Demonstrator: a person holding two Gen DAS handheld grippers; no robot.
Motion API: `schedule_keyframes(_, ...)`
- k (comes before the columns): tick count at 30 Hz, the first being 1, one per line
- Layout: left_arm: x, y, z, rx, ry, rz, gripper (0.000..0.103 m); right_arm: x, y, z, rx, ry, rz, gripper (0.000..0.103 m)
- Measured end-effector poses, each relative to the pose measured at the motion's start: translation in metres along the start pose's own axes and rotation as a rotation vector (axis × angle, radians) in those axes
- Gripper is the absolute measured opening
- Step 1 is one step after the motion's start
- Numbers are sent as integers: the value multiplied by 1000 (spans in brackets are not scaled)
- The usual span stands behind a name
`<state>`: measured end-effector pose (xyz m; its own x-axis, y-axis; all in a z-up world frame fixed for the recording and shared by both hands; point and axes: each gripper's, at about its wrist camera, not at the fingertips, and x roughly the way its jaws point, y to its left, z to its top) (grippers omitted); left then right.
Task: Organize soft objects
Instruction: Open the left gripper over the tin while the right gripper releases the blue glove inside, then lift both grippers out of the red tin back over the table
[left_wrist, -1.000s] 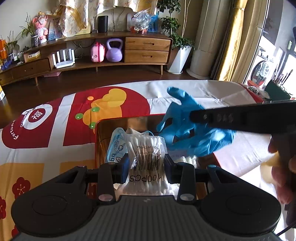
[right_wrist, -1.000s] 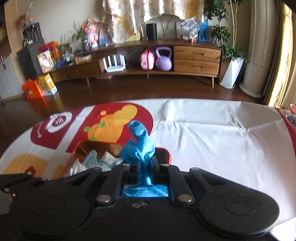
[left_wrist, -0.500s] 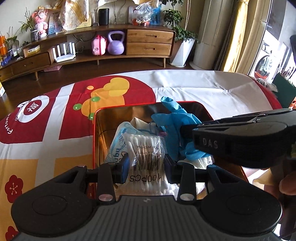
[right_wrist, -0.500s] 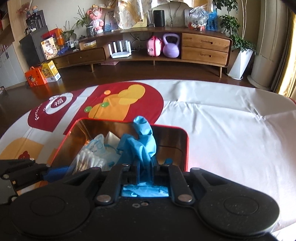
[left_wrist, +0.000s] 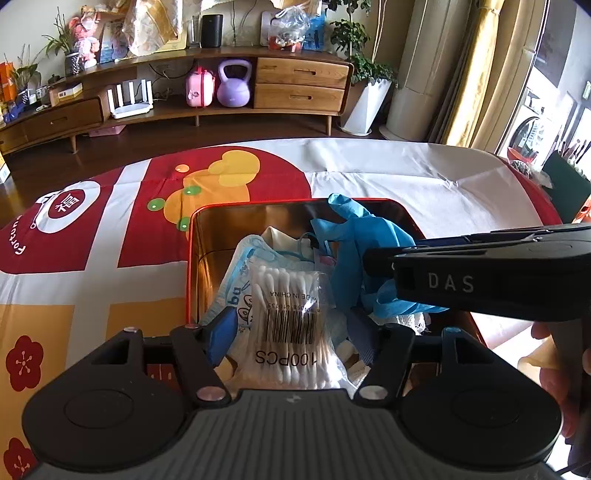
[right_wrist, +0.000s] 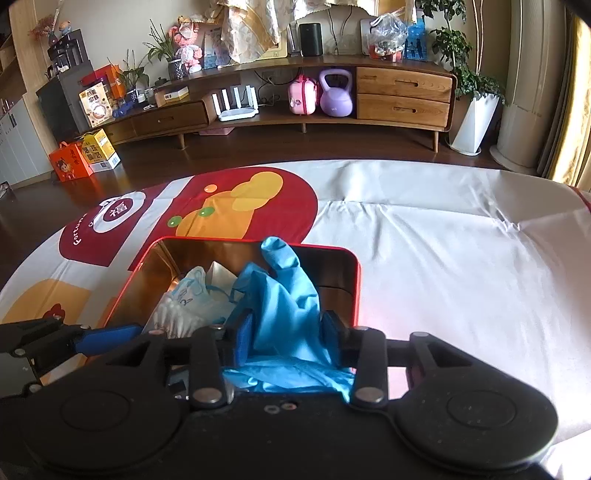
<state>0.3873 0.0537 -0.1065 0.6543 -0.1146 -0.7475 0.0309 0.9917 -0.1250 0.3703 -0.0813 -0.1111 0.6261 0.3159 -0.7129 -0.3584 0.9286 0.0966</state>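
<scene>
Left gripper (left_wrist: 295, 332), jaws opening, straddles the cotton-swab packet (left_wrist: 291, 317) without pressing it, so the packet settles among the soft items in the red tin (left_wrist: 190, 266) on the bench (left_wrist: 424, 177). Right gripper (right_wrist: 288, 332), jaws likewise opening, has the blue glove (right_wrist: 284, 291) between its pads, slack rather than pinched. Both point steeply down over the tin so that released items drop inside, not onto the cloth.

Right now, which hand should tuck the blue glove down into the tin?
Probably the right. Its fingers are opening right around the blue glove, which pokes above the tin. The left gripper is letting go of the cotton swabs.
</scene>
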Motion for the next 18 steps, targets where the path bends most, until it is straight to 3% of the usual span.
schedule_keyframes(8,-16,-1,-1,-10,-9,8,65,-22,1,0,-5,-22,5,53)
schedule_keyframes(18,-47,-3,-2,-14,-38,10,65,-63,8,0,-11,-63,37,59)
